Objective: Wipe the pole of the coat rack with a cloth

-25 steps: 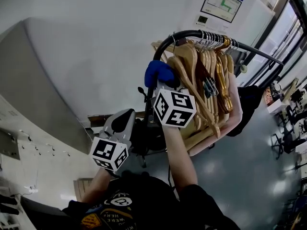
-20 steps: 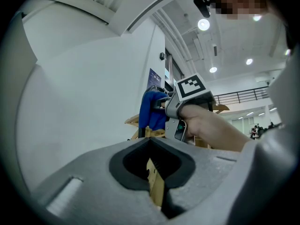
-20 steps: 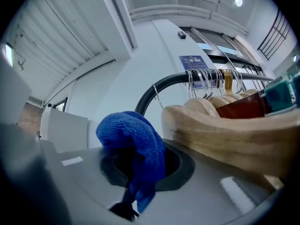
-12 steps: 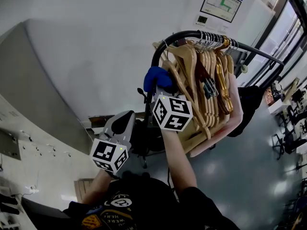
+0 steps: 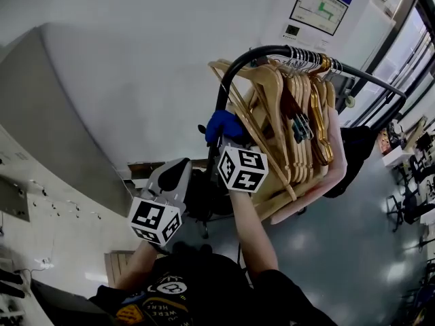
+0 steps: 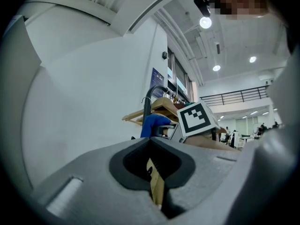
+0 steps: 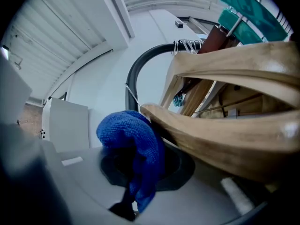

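The coat rack's black pole (image 5: 220,100) curves up from the floor into a top rail. My right gripper (image 5: 219,141) is shut on a blue cloth (image 5: 221,124), which is pressed against the upright part of the pole below the bend. In the right gripper view the blue cloth (image 7: 133,146) bunches between the jaws with the dark pole (image 7: 132,81) right behind it. My left gripper (image 5: 171,175) is held lower and to the left, away from the rack, shut with nothing in it. The left gripper view shows the cloth (image 6: 152,124) and pole (image 6: 146,104) ahead.
Several wooden hangers (image 5: 285,114) hang crowded on the top rail (image 5: 309,54), one arm (image 7: 225,135) lying right beside the cloth. A white wall (image 5: 122,80) stands behind the rack. A dark garment (image 5: 353,148) hangs at the right, over a shiny grey floor (image 5: 353,250).
My right gripper has slid the blue cloth down the pole, from near the bend to lower on the upright. The left gripper has stayed where it was.
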`<state>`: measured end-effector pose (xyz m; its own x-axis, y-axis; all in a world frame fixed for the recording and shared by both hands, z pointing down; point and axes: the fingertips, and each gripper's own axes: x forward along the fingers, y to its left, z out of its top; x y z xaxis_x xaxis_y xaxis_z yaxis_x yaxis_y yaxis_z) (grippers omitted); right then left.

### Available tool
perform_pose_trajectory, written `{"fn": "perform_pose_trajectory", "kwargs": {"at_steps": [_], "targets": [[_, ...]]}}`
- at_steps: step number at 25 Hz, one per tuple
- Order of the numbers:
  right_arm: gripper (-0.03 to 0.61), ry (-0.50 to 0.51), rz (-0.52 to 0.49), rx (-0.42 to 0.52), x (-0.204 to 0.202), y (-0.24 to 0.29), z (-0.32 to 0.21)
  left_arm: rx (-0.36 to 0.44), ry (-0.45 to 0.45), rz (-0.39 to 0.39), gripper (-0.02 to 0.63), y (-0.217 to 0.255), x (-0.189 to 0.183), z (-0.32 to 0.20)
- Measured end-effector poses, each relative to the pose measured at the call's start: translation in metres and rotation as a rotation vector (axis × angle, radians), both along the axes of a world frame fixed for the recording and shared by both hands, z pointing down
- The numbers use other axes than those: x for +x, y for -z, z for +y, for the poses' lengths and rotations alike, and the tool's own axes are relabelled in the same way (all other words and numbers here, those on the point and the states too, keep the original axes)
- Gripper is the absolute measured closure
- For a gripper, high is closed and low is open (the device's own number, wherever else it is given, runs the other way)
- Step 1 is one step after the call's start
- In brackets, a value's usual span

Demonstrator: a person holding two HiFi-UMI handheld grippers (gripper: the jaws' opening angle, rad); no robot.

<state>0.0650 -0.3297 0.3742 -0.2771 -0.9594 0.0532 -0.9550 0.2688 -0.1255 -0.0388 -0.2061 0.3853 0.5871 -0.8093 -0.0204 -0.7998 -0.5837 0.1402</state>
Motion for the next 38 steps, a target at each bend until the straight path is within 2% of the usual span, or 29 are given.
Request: {"fn": "perform_pose_trajectory", "kwargs": {"at_steps": [5, 12, 20, 28, 38], "targets": [[0.525, 0.001, 0.022, 0.005, 0.001, 0.015, -0.004, -0.001, 0.002, 0.005, 0.611, 0.0, -0.001, 0.0], [0.522, -0.002, -0.008, 0.105, 0.004, 0.075, -0.012, 0.005, 0.003, 0.013, 0.611, 0.001, -0.003, -0.002], [0.518, -0.013, -0.028, 0.167, 0.01, 0.123, -0.024, 0.012, 0.015, 0.019, 0.611, 0.005, -0.009, -0.006], [0.518, -0.001, -0.033, 0.138, 0.008, 0.095, -0.026, 0.003, 0.013, 0.015, 0.611, 0.005, -0.007, -0.009], [0.526, -0.005, 0.05, 0.099, 0.002, 0.041, -0.009, -0.006, -0.001, 0.011, 0.611, 0.0, -0.003, -0.008]]}}
